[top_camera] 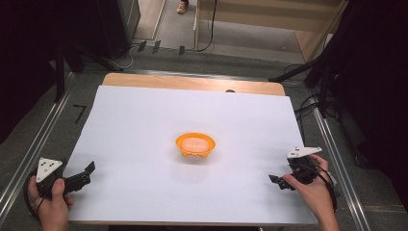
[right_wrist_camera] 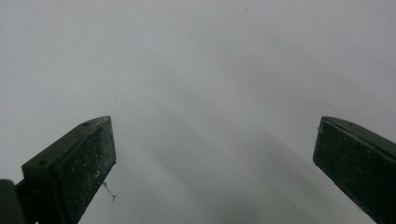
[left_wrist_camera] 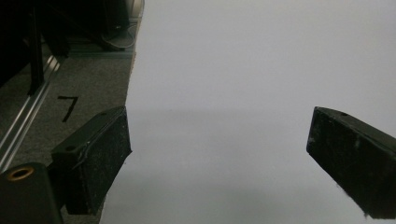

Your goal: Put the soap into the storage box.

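Nothing looks begun: both tongs, left (top_camera: pixel 86 174) and right (top_camera: pixel 278 182), gape empty at the frame's lower corners, the orange bowl (top_camera: pixel 195 145) untouched mid-surface (top_camera: pixel 134 125).

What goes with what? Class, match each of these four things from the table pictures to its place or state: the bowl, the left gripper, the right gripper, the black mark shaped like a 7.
Things:
1. bowl
2. left gripper
3. right gripper
4. black mark shaped like a 7

Places or states:
A. on the grey floor beside the white sheet's left edge
B. open, near the sheet's front right corner
C. orange, in the middle of the white sheet
D. open, near the sheet's front left corner

Pairs: 1-C, 2-D, 3-B, 4-A
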